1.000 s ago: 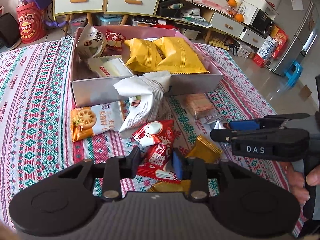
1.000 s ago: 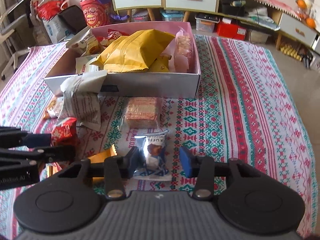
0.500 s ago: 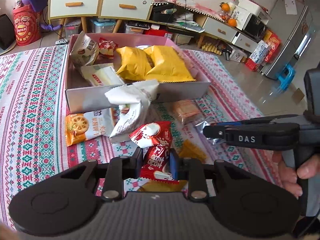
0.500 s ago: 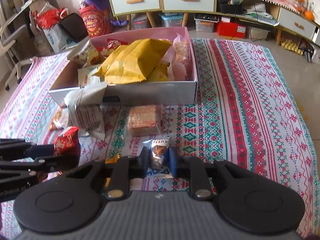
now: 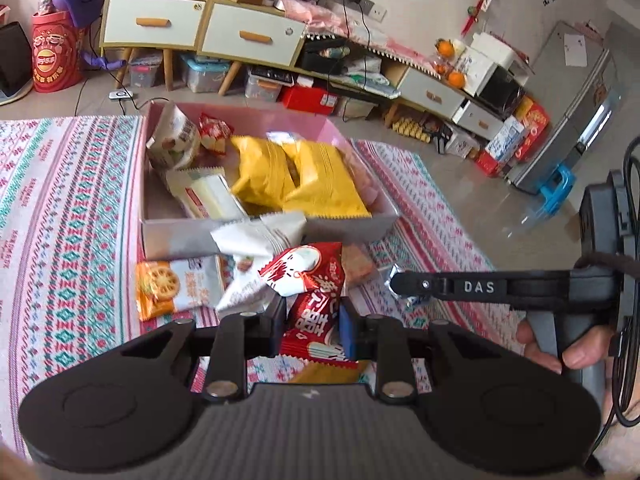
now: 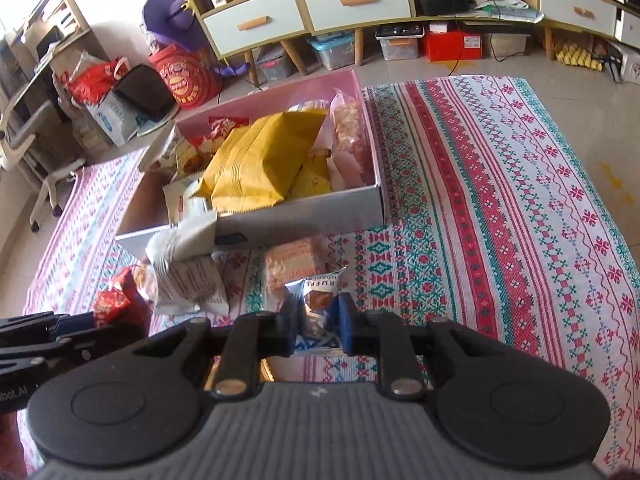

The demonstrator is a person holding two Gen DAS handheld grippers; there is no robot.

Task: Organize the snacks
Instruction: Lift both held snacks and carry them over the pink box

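Patterned worktop [image 6: 500, 200], box [image 6: 304, 212] half full. We hold two snacks: left gripper [image 5: 312, 326] jaws clamped on red packet [image 5: 310, 308], right gripper [image 6: 318, 326] jaws clamped on truffle packet [image 6: 318, 300]. Advice: clear the near wall before releasing into the box's open corner.

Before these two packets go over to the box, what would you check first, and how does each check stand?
1. Left gripper shut on the red packet: ok.
2. Right gripper shut on the blue packet: ok.
3. Free space in the box, at its near left corner: ok.
4. White packet draped over the box's front wall, in the way: not ok.
5. Grips firm enough to carry: cannot tell.
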